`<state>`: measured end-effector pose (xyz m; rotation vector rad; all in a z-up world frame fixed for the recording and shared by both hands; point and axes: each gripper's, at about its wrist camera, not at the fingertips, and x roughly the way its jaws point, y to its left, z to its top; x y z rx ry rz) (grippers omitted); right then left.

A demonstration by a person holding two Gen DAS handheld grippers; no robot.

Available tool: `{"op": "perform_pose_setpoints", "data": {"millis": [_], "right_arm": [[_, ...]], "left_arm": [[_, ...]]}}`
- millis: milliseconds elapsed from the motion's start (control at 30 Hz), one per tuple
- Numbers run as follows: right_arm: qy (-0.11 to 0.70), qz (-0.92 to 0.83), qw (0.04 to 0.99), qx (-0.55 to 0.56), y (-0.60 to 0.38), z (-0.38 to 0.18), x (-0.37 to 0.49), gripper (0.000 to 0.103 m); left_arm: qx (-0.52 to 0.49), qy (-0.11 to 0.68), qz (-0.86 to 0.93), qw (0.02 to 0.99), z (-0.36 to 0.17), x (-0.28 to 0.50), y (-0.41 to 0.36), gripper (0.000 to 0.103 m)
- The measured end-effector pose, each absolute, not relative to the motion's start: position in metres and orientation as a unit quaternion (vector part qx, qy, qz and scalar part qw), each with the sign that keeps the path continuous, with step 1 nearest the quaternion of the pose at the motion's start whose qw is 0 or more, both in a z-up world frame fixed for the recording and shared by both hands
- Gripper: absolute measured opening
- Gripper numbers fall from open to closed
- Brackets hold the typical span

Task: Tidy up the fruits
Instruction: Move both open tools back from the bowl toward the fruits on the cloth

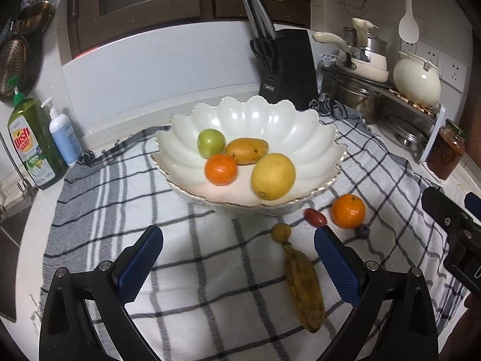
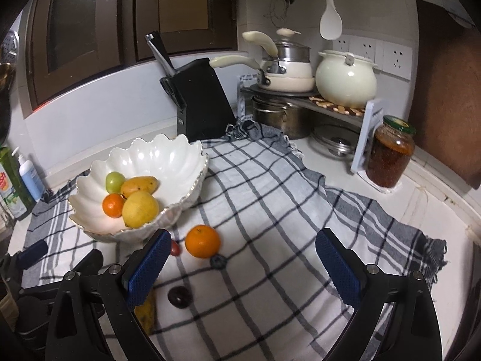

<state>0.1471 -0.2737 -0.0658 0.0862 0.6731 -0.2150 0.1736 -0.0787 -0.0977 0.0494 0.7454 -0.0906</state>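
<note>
Both the left gripper [image 1: 239,266] and right gripper [image 2: 240,266] hang wide open, empty. The loose orange [image 2: 202,241] sits near the bowl [image 2: 192,162] (right side); straddle it squarely, close gently, lift over the rim.

Free room: bare cloth [image 2: 270,198] right of the bowl [image 2: 168,156], wide lane to the pots.
Obstacles: bowl at centre-left; knife block [image 2: 204,102] behind; jar [image 2: 389,153] and rack [image 2: 336,106] at right; loose orange [image 2: 202,241], banana [image 1: 303,285], small fruits on front cloth.
</note>
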Motion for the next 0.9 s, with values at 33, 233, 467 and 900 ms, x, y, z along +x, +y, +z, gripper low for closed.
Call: {"op": "perform_pose_setpoints", "data": {"millis": [33, 233, 467, 900], "right_arm": [[0.33, -0.106, 0.937, 0.043, -0.276, -0.067, 0.146, 0.098], [0.333, -0.111, 0.935, 0.048, -0.284, -0.076, 0.137, 0.097], [0.343, -0.114, 0.93, 0.061, -0.292, -0.088, 0.128, 0.095], [0.366, -0.115, 0.92, 0.082, -0.303, -0.111, 0.126, 0.092]], "left_arm": [[0.025, 0.364, -0.045, 0.93, -0.099, 0.173, -0.082, 0.102], [0.038, 0.363, -0.048, 0.93, -0.109, 0.167, -0.095, 0.102], [0.05, 0.371, -0.058, 0.925, -0.12, 0.163, -0.106, 0.097], [0.056, 0.388, -0.064, 0.918, -0.145, 0.163, -0.121, 0.072]]}}
